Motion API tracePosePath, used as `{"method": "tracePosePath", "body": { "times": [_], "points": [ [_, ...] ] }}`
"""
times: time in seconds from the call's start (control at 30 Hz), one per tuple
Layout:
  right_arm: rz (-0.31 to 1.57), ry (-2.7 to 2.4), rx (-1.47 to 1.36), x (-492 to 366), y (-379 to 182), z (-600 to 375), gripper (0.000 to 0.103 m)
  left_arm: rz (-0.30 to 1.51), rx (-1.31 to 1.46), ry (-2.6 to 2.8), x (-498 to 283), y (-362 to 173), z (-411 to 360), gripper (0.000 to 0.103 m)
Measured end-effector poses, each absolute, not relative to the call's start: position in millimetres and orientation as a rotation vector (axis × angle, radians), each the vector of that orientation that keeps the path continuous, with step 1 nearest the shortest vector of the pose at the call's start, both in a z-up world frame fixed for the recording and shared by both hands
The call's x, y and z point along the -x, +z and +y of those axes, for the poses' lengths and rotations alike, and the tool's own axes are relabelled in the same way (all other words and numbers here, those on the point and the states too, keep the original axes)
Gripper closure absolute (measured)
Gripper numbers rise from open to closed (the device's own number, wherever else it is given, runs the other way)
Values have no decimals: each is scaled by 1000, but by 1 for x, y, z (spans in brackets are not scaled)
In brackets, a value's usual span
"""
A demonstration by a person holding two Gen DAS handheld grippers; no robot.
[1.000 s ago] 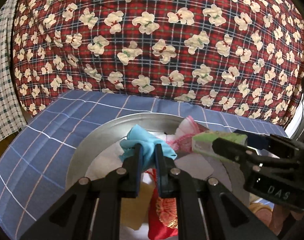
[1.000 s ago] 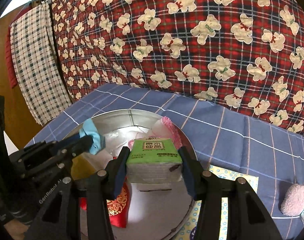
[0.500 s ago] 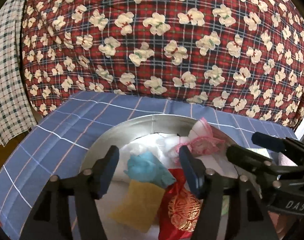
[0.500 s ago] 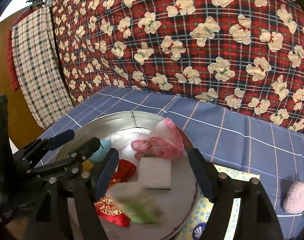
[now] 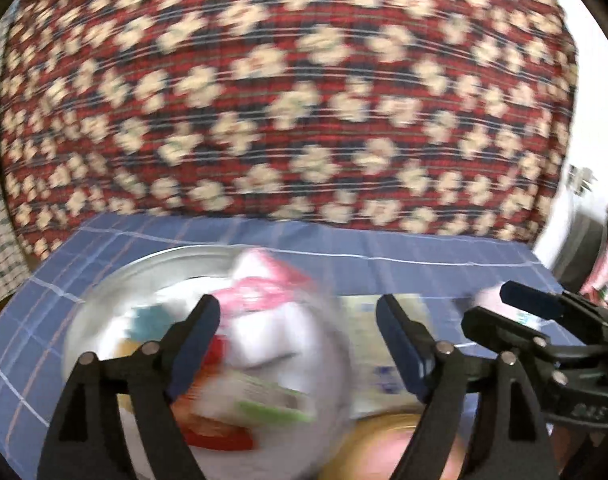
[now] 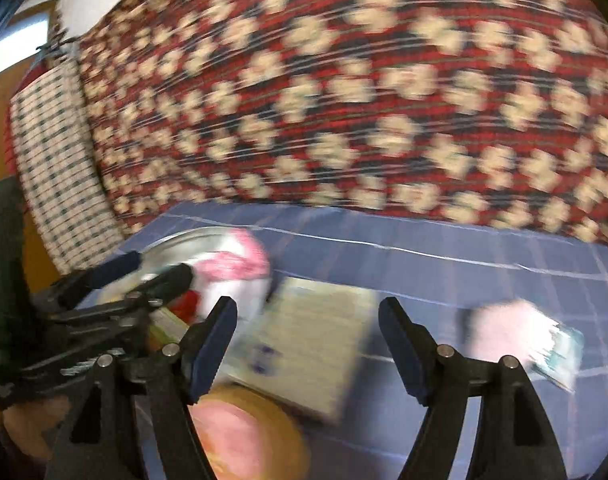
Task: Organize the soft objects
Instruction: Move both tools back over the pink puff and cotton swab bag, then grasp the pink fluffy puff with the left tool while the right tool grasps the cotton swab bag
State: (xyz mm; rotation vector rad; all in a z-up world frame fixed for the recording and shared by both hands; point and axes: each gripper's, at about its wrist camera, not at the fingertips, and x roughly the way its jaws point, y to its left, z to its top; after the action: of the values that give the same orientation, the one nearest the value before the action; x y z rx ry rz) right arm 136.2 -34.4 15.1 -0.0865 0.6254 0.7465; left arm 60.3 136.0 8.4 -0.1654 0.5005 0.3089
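Observation:
The picture is blurred by motion. A metal basin point(image 5: 163, 260) on the blue plaid cloth holds a teal cloth point(image 5: 147, 320), a pink-and-white pouch point(image 5: 259, 292), a green tissue pack point(image 5: 271, 404) and a red pouch point(image 5: 219, 436). My left gripper point(image 5: 297, 344) hangs over the basin's right side, its jaws opening with nothing held. My right gripper point(image 6: 308, 336) is open and empty above a pale patterned cloth point(image 6: 316, 332), right of the basin point(image 6: 183, 238). A pink fluffy item point(image 6: 504, 332) lies further right. The left gripper point(image 6: 159, 268) shows at the right wrist view's left edge.
A red plaid quilt with cream bears point(image 5: 287, 100) rises behind the table. A green checked cloth point(image 6: 59, 168) hangs at the left. A blurred orange-pink round shape point(image 6: 239, 428) sits near the front edge. A metal pot point(image 5: 580, 232) stands at the far right.
The left gripper opened and dropped the teal cloth into the basin. The right gripper let the green tissue pack fall there. Both then swung right, toward the pale cloth.

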Motion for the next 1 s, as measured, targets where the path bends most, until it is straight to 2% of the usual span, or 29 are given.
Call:
{"method": "tracePosePath", "body": {
  "times": [0.13, 0.4, 0.53, 0.7, 1.0],
  "points": [
    [627, 575, 49, -154, 3, -102, 27, 513, 110, 223, -78, 13, 78, 10],
    [668, 345, -60, -193, -23, -225, 27, 614, 61, 95, -133, -10, -26, 9],
    [682, 302, -86, -203, -34, -255, 27, 685, 60, 82, -173, -28, -60, 9],
    [697, 274, -127, -213, -42, -279, 27, 720, 52, 105, -212, -40, -75, 9],
    [705, 274, -99, -227, -43, -287, 27, 803, 54, 170, -259, -65, -58, 9]
  ]
}}
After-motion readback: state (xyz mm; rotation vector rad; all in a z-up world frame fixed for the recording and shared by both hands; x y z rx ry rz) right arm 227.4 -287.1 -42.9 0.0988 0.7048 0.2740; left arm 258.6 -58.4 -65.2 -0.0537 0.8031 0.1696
